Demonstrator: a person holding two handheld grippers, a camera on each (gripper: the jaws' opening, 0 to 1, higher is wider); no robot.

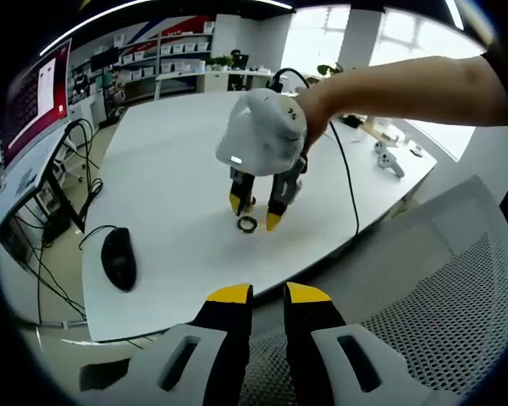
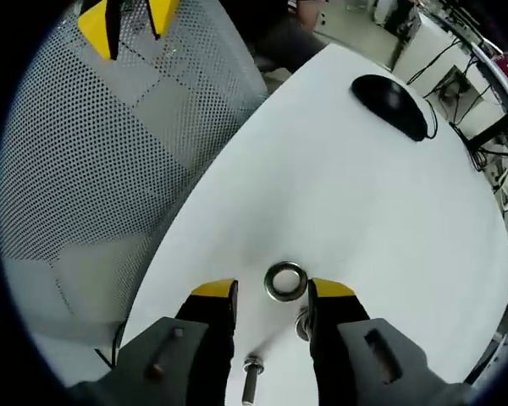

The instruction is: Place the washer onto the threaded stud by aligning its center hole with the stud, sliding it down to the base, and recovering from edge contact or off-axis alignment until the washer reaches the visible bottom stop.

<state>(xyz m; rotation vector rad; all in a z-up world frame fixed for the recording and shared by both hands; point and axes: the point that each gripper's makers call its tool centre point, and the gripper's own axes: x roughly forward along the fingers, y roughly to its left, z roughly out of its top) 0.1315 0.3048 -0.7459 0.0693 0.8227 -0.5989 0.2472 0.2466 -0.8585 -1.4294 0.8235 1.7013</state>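
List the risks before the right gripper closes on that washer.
The washer lies flat on the white table between the open right gripper tips, so they may skid off its thin rim. A second small metal part beside the right tip could get pinched instead. The bolt below may roll if bumped.

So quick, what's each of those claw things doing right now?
Left gripper: open, holding nothing.
Right gripper: open over the table, its jaws either side of the washer, not gripping it.
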